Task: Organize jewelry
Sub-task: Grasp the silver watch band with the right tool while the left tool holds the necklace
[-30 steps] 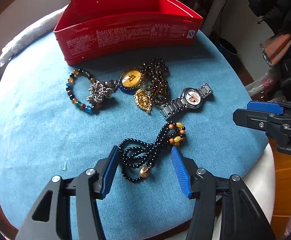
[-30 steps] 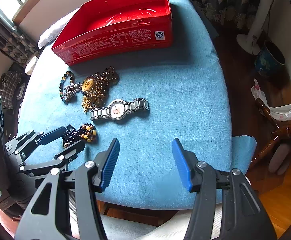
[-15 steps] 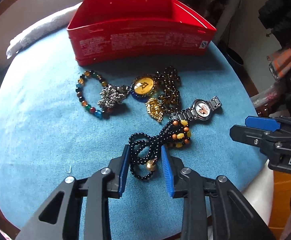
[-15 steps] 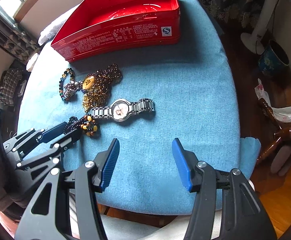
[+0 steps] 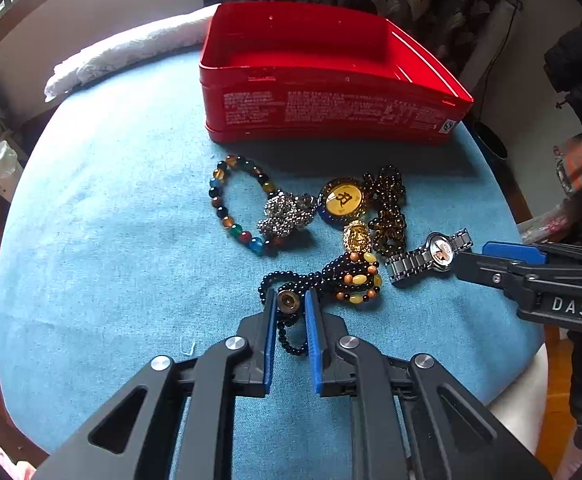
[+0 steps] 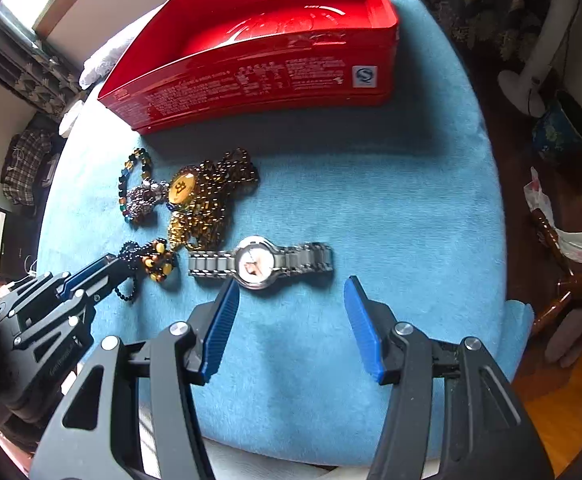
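My left gripper is shut on the black bead necklace, gripping its gold bead on the blue cloth; it also shows in the right wrist view. My right gripper is open, its fingertips just short of the silver watch, which also shows in the left wrist view. A colourful bead bracelet, a silver charm, a gold pendant with brown chain lie behind. The red tin stands open at the back.
A white towel lies at the cloth's far left edge. The round seat ends close behind both grippers. A fan base and a dark pot stand on the floor to the right.
My left gripper closed from wide open onto the black bead necklace. My right gripper moved forward toward the watch, still open.
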Available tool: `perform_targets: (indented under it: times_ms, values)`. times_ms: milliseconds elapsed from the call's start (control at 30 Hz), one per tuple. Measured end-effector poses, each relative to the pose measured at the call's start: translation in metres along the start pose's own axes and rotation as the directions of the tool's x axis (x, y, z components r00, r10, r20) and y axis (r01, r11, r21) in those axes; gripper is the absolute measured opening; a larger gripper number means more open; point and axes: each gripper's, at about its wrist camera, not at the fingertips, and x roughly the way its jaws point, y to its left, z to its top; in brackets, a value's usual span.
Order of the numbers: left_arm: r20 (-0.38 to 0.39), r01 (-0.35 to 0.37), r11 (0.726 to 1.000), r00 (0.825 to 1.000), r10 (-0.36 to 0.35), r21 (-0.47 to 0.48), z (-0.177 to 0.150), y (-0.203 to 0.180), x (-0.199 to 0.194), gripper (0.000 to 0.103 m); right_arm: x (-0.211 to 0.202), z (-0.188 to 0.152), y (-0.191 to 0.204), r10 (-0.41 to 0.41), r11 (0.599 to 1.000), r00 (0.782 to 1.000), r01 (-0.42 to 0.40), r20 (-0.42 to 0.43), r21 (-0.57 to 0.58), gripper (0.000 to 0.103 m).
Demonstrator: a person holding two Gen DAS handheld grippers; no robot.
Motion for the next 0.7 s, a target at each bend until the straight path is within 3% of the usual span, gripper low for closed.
perform_targets:
  times_ms: [133, 433, 700]
  values:
    - [0.012, -0.003, 0.999, 1.000, 0.002, 0.036, 0.006, -0.008, 0.004, 0.021, 0.005, 0.001, 0.006, 0.022, 1.000, 1.000, -0.022, -0.017, -0.011, 0.053]
    - [0.027, 0.010, 0.995, 1.000, -0.012, 0.103, 0.012, -0.016, 0.010, 0.027, 0.013, 0.022, 0.004, 0.064, 0.998, 0.998, -0.064, -0.010, 0.009, 0.053]
    - [0.014, 0.035, 0.993, 0.999, -0.037, 0.117, 0.011, -0.013, 0.009, 0.035, 0.019, 0.038, 0.008, 0.042, 0.999, 0.999, -0.042, 0.007, -0.023, 0.053]
